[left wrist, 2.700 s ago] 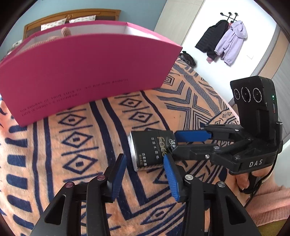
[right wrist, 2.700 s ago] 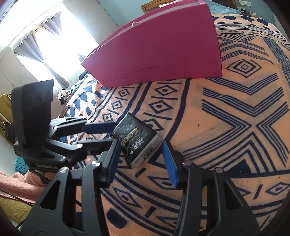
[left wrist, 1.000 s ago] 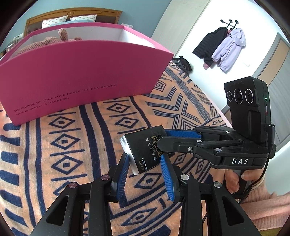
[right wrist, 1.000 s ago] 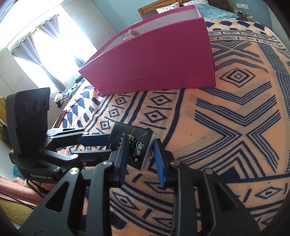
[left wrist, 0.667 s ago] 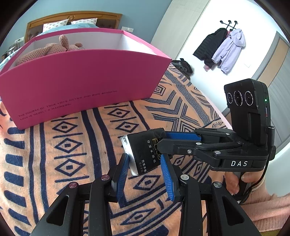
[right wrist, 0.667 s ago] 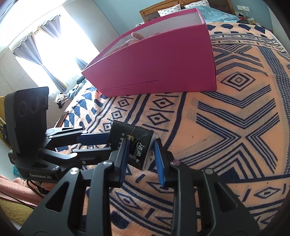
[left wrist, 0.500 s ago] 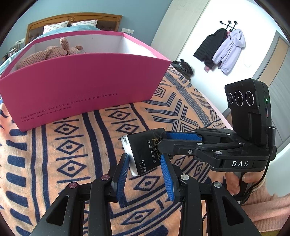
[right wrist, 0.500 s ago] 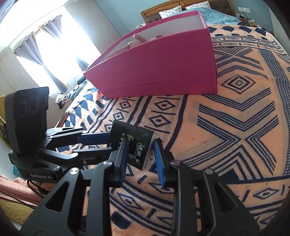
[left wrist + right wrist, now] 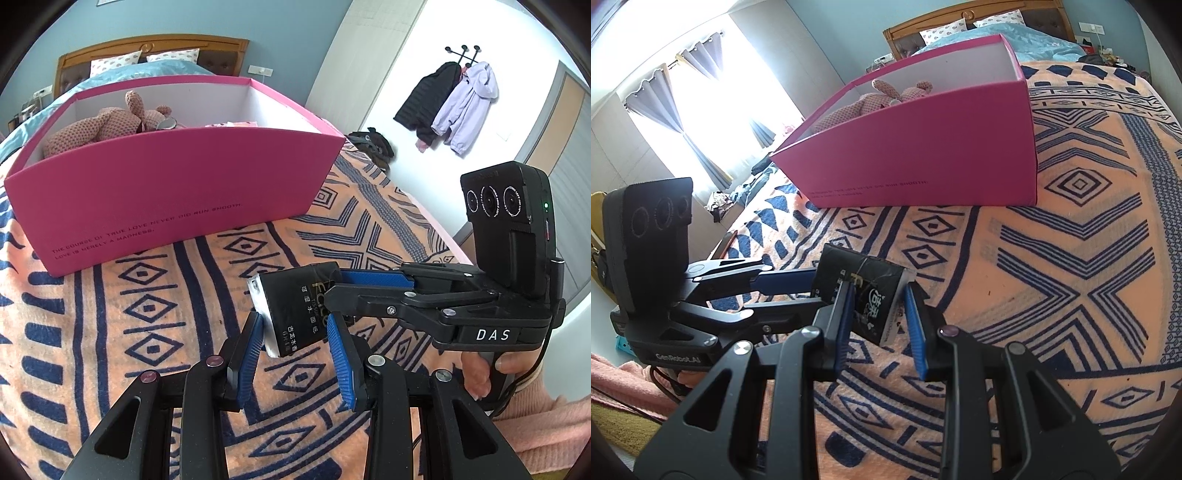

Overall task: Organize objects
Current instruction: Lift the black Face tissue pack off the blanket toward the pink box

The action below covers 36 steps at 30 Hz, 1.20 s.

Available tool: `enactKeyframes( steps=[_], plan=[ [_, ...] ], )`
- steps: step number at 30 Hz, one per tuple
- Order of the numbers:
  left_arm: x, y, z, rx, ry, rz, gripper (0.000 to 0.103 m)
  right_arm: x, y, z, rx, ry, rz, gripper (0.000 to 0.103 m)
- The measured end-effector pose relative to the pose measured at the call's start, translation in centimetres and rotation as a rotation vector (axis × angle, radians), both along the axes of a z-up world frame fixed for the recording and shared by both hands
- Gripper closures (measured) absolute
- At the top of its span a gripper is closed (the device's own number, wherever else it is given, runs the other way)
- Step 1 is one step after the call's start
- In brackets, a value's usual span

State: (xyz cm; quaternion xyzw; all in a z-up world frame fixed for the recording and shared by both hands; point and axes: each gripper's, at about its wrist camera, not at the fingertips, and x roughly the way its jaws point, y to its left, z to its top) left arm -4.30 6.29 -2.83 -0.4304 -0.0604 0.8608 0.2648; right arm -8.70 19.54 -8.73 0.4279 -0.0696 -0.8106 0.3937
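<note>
- Bedroom setting: a bed covered by an orange blanket (image 9: pixel 155 306) with dark blue geometric patterning fills both views, with a wooden headboard (image 9: pixel 147 46) beyond and coats (image 9: pixel 454 103) hanging by a doorway.
- On the blanket stands an open pink box (image 9: pixel 177 192), the landmark here; a knitted plush toy (image 9: pixel 107 125) already lies inside it.
- A black tissue pack (image 9: pixel 295 314) with gold and white lettering is held up off the blanket, in front of the pink box and well short of its near wall.
- Left gripper (image 9: pixel 295 343) is clamped on the lower end of the pack, its blue pads pressing the two sides.
- Right gripper (image 9: pixel 881 317) is clamped on the same pack from the other side, a pad on each face; in the left wrist view it reaches in from the right, with a hand (image 9: pixel 487 373) on its handle.
- Handling, as a judgement: the pack looks light and soft, with a glossy wrapper that wrinkles at the seam and could slip.
- A hold across the flat faces near the middle seems safest; pinching a corner or the sealed end would let it sag or twist.
- Likely next: carry it over the near wall of the pink box and let go beside the plush toy.
</note>
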Motion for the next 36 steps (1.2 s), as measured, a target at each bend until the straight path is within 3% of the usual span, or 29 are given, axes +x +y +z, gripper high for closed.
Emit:
enactKeyframes(
  steps=[36],
  plan=[
    [0.1, -0.7, 1.7, 0.0, 0.056, 0.025, 0.067, 0.2, -0.3, 1.8, -0.032, 0.071, 0.017, 0.072]
  ],
)
